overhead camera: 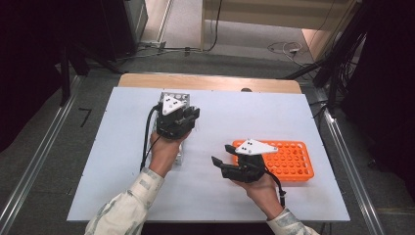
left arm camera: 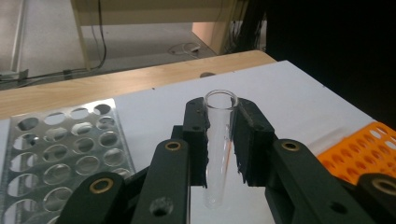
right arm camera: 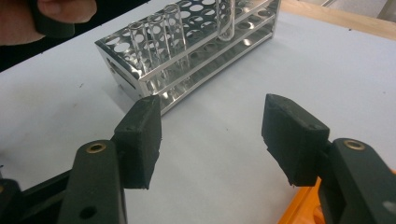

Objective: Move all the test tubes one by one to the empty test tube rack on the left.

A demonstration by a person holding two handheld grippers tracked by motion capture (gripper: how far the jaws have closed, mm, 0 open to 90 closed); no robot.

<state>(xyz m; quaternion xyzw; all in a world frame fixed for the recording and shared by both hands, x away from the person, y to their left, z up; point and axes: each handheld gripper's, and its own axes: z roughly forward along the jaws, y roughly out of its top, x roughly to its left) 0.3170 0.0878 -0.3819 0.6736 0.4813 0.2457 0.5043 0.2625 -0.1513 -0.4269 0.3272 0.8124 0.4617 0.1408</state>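
Observation:
My left gripper [left arm camera: 220,112] is shut on a clear, empty test tube [left arm camera: 219,140], which stands upright between the pads with its open mouth on top. In the high view the left gripper [overhead camera: 192,115] hangs over the far part of a shiny metal tube rack [overhead camera: 169,95]. From the right gripper view the held tube [right arm camera: 225,18] hangs with its round bottom just over the rack's [right arm camera: 187,60] top plate. Three more clear tubes [right arm camera: 159,32] stand at the rack's near end. My right gripper [right arm camera: 212,126] is open with nothing between its pads, beside an orange rack [overhead camera: 293,159].
Both racks sit on a white board [overhead camera: 122,171] laid over a wooden table. The orange rack [left arm camera: 364,149] has many empty holes. Cables and dark equipment lie on the floor beyond the table's far edge.

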